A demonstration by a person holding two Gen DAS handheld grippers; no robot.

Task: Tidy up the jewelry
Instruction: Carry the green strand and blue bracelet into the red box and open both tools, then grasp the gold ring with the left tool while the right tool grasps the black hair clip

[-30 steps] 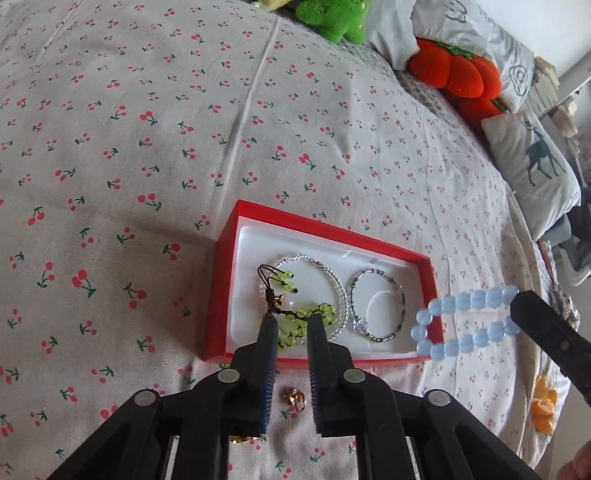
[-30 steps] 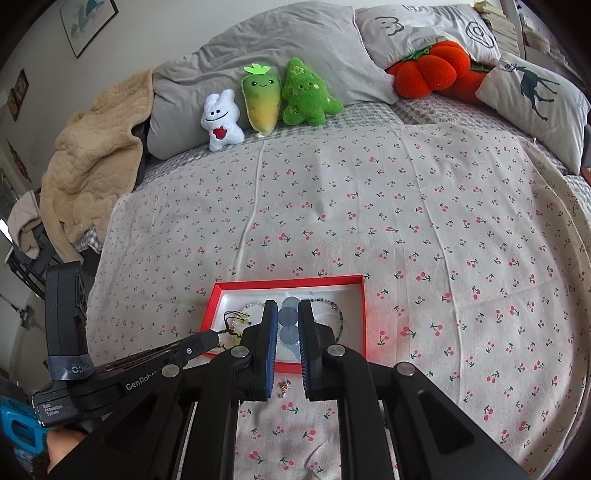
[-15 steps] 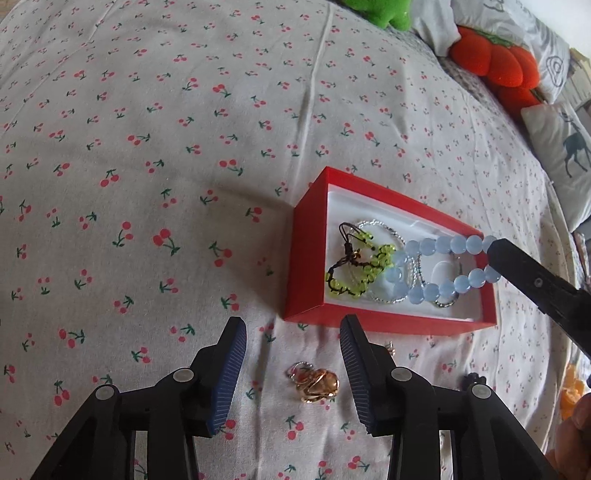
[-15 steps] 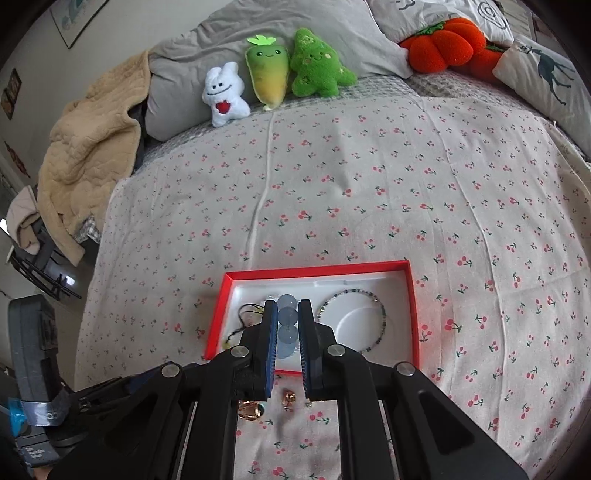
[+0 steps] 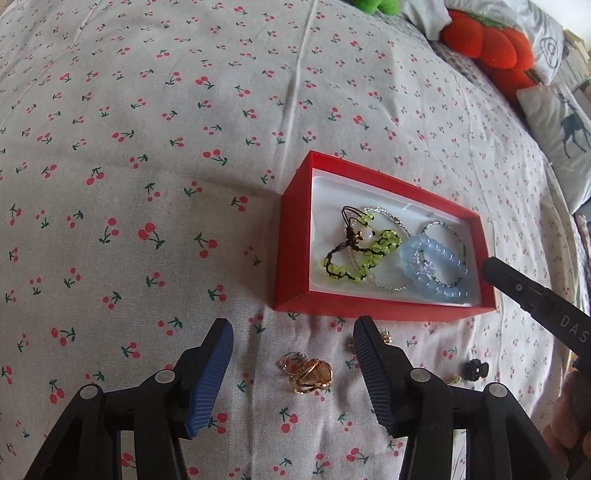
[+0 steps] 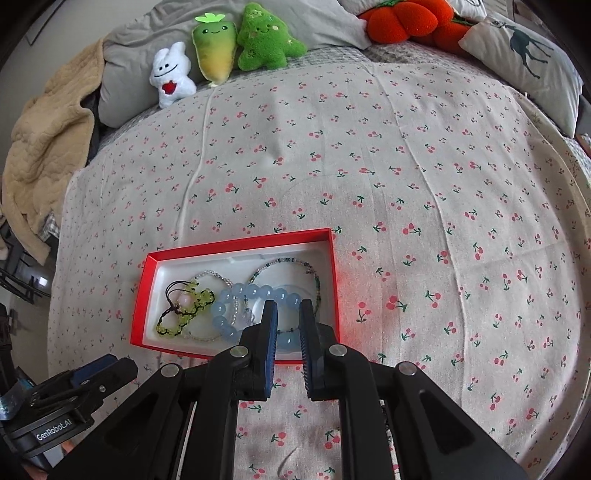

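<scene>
Released since half a second ago, the blue bead bracelet (image 5: 434,267) now lies inside the red box (image 5: 291,236) rather than hanging pinched between the right gripper's fingers. It rests on the white liner in the box's right half, draped over a thin dark-beaded bracelet (image 6: 284,264) and touching a clear silver-beaded bracelet (image 5: 391,286) at its left. In the box's left half sits a green bead bracelet (image 5: 354,258) with dark cord, overlapping that silver loop.

The right gripper (image 6: 289,334) hovers over the near right part of the box, its jaws parted by a narrow gap and holding nothing; part of the blue bracelet shows through the gap, below the fingers. The left gripper (image 5: 293,363) is spread wide and empty, low over the bedspread (image 5: 147,147) just in front of the box's near edge.

Between the left gripper's fingers, on the cherry-print bedspread, lies a gold ring (image 5: 310,374) with an amber stone, touching a smaller silvery ring (image 5: 291,360) at its left. A small gold earring (image 5: 386,336) peeks out beside the right finger, and a small black clip (image 5: 476,368) lies further right, near the box's near right corner.

Toward the head of the bed sit a white bunny plush (image 6: 171,75), a carrot plush (image 6: 214,48), a green tree plush (image 6: 267,38) and an orange pumpkin plush (image 6: 402,18), with a deer-print pillow (image 6: 528,51) at the right edge
</scene>
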